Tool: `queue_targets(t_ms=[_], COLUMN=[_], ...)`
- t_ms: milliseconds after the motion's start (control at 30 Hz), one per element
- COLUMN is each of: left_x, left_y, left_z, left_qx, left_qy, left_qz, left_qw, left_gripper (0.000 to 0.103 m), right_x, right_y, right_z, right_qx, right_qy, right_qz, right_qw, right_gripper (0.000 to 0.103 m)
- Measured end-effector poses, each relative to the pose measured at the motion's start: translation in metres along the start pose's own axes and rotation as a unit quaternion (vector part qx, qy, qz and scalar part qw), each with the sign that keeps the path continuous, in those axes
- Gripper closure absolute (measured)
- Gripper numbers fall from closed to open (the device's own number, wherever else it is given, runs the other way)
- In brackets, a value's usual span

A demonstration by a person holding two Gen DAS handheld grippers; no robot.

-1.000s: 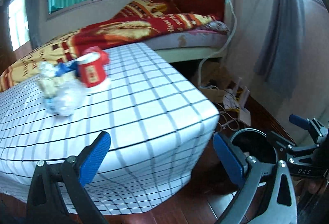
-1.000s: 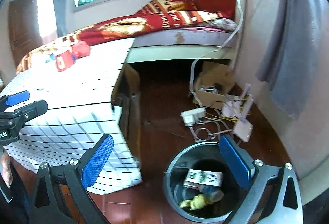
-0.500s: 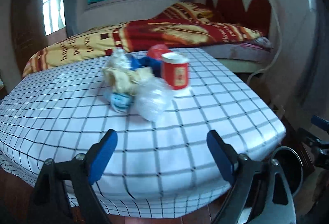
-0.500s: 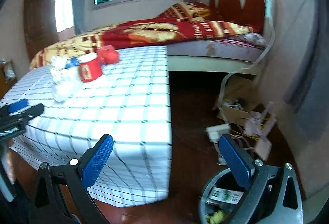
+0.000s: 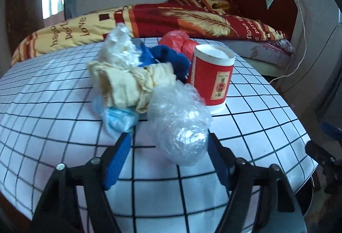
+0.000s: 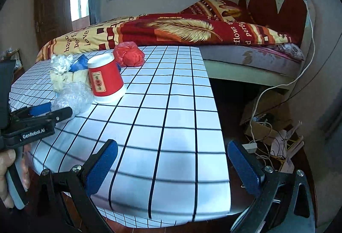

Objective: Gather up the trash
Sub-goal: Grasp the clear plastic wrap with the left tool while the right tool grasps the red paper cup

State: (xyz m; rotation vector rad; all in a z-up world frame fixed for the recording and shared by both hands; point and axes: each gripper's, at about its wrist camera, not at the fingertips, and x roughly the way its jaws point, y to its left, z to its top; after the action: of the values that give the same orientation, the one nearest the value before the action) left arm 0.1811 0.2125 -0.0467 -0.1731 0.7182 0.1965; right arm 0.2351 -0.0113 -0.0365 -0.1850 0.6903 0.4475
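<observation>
Closer than half a second ago, the left gripper (image 5: 168, 160) now straddles the clear plastic wad (image 5: 181, 126), blue pads spread either side, not clamping. Left of the red cup (image 5: 211, 75) lie a blue-white wrapper (image 5: 117, 117) and yellow crumpled paper (image 5: 128, 83); a red bag (image 6: 128, 56) sits behind the cup. Right of it, the right gripper (image 6: 171, 169) hangs spread wide over the checked table (image 6: 171, 126).
</observation>
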Motion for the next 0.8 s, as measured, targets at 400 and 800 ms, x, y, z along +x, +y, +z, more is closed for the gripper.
queue_targets(t_ms=[400,800], left_x=[-0.044,-0.051], left_y=[0.015,0.099], left_z=[-0.013,-0.007], left_qx=[-0.012,-0.076], left_qy=[-0.029,-0.051], left_qz=[-0.042,0.046], left_qw=[0.9986,0.9948], left_gripper=[0.064,0.064], right_x=[0.030,0.067], right_y=[0.037,0.100], right_z=[0.027,0.068], right_qx=[-0.026,-0.063], right_qy=[0.006,0.004], right_qz=[0.049,0.087], right_qw=[0.998,0.994], right_gripper=[0.000,0.000])
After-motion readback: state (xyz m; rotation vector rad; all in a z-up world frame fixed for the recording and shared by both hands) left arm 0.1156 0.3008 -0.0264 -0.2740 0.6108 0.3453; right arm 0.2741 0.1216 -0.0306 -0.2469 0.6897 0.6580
